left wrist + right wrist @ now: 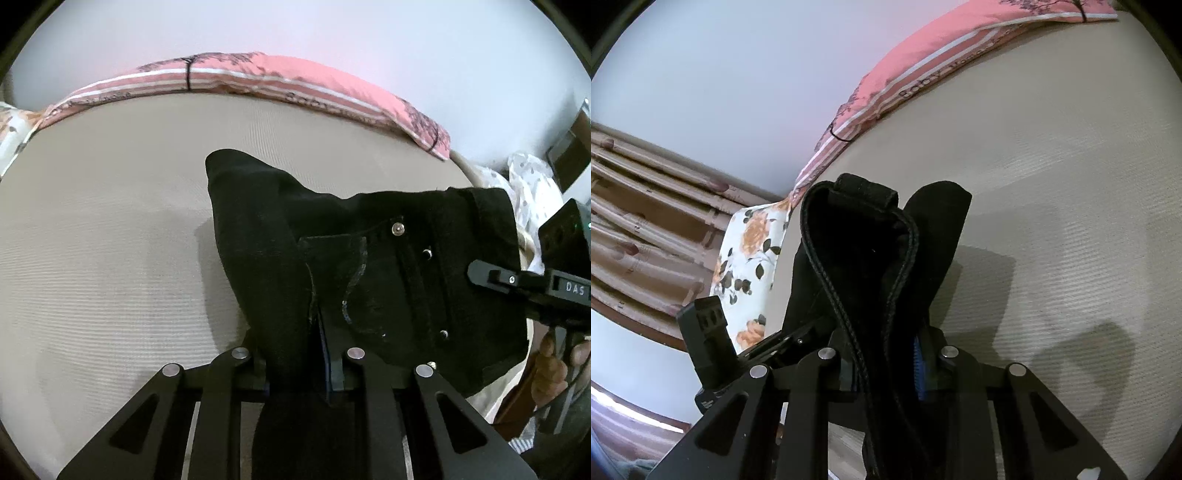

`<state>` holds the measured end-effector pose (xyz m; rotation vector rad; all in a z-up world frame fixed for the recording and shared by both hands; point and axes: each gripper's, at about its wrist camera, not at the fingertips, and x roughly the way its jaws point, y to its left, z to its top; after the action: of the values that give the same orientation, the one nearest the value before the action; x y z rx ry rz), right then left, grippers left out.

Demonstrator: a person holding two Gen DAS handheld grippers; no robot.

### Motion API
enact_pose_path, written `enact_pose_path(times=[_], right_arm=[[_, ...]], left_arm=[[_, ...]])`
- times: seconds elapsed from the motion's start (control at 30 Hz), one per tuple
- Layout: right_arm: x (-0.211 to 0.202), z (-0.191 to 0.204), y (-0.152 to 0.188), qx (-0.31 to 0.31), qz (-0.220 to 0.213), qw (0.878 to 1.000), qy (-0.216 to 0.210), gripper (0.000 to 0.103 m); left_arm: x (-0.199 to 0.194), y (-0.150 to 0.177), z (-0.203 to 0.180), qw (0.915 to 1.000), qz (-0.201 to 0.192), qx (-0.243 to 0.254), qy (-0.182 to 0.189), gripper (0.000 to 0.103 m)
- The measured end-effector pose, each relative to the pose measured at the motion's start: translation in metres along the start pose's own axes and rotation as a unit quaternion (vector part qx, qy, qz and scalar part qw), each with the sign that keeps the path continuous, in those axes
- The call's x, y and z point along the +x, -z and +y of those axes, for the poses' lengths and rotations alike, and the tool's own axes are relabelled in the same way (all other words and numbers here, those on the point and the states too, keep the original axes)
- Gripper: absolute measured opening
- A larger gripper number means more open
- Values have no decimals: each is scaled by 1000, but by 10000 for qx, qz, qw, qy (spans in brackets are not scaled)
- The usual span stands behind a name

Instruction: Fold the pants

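Black pants (388, 266) hang lifted above the beige bed (103, 236). In the left wrist view the waist with its rivets and fly spreads to the right, and my left gripper (301, 363) is shut on a bunched fold of the cloth. At the right edge the right gripper (491, 277) holds the far side of the waist, with a hand below it. In the right wrist view my right gripper (886, 365) is shut on the stitched waistband of the pants (871, 258), which rises in a loop in front of the camera. The left gripper's body (709, 339) shows at the lower left.
A pink striped pillow (266, 81) lies along the far edge of the bed against a pale wall. A floral cloth (750, 258) sits at the bed's end beside brown curtains (646, 229). A white dotted cloth (532, 184) lies off the bed's right edge.
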<state>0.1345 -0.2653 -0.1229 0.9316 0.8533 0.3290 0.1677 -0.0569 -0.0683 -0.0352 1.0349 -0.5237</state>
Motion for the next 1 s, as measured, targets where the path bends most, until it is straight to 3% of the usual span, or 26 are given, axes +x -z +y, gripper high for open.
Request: enact_pose_path(times=[0.4, 1.0], right_arm=[[51, 21, -45, -145, 271, 9994, -163, 21], [104, 19, -136, 36, 317, 9995, -43, 21]], left_arm=[[6, -38, 43, 9991, -72, -207, -360, 19], [57, -133, 92, 9980, -84, -325, -534, 19]])
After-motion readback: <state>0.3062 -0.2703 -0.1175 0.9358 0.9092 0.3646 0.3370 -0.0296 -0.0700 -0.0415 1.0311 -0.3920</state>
